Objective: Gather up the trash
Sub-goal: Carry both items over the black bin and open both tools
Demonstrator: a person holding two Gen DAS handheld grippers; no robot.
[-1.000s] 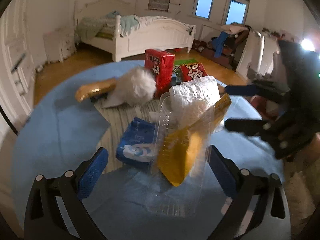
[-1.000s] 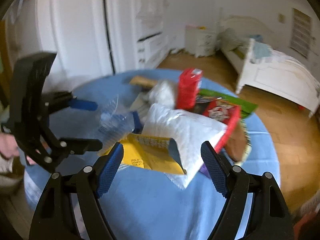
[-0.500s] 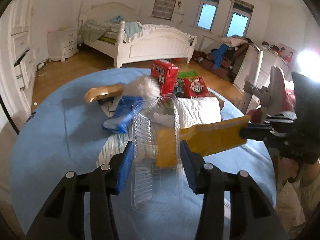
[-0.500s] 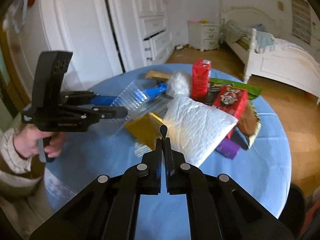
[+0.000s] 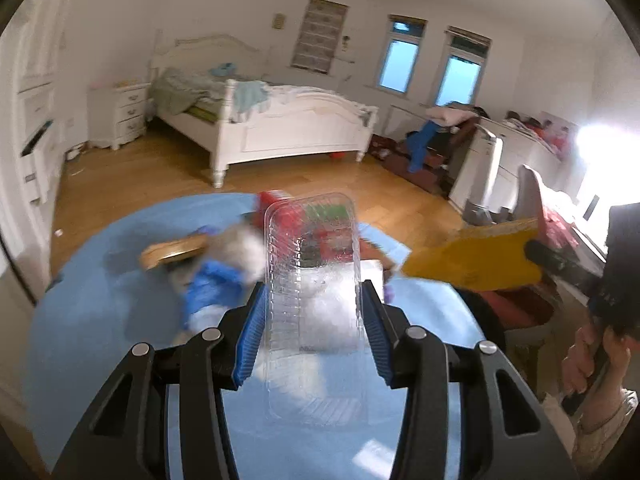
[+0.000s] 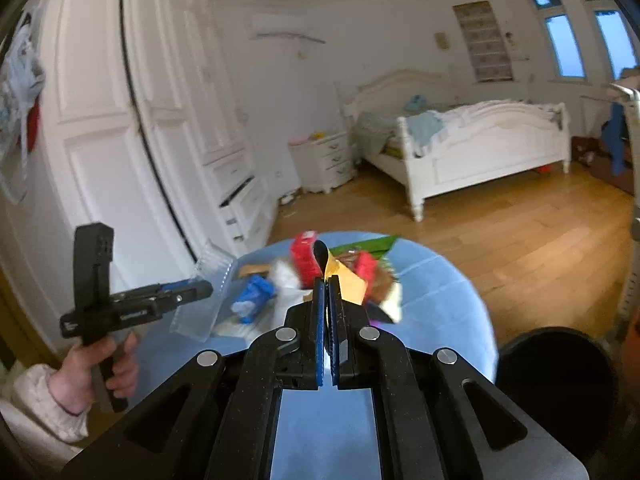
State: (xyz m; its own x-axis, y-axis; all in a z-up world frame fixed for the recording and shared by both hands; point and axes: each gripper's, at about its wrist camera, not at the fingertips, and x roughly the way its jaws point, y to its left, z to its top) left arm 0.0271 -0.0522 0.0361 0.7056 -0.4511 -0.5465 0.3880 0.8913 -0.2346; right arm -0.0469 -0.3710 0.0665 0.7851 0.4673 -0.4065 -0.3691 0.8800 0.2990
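Clear plastic tray (image 5: 312, 292), now clamped by the left gripper (image 5: 312, 312) and lifted above the blue table (image 5: 100, 300); right gripper (image 6: 329, 292), newly closed, pinches the yellow wrapper (image 6: 344, 280) pulled free. Both pieces ready for disposal.

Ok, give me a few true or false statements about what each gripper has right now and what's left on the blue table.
1. The left gripper holds a clear plastic tray between its fingers. True.
2. The right gripper is open and empty. False: it is shut on a yellow envelope.
3. The yellow envelope is lying flat on the blue table. False: it is lifted off it, off to the right in the left wrist view.
4. A red carton is among the things on the table. True.
5. The clear plastic tray is full of food. False: it looks empty and see-through.
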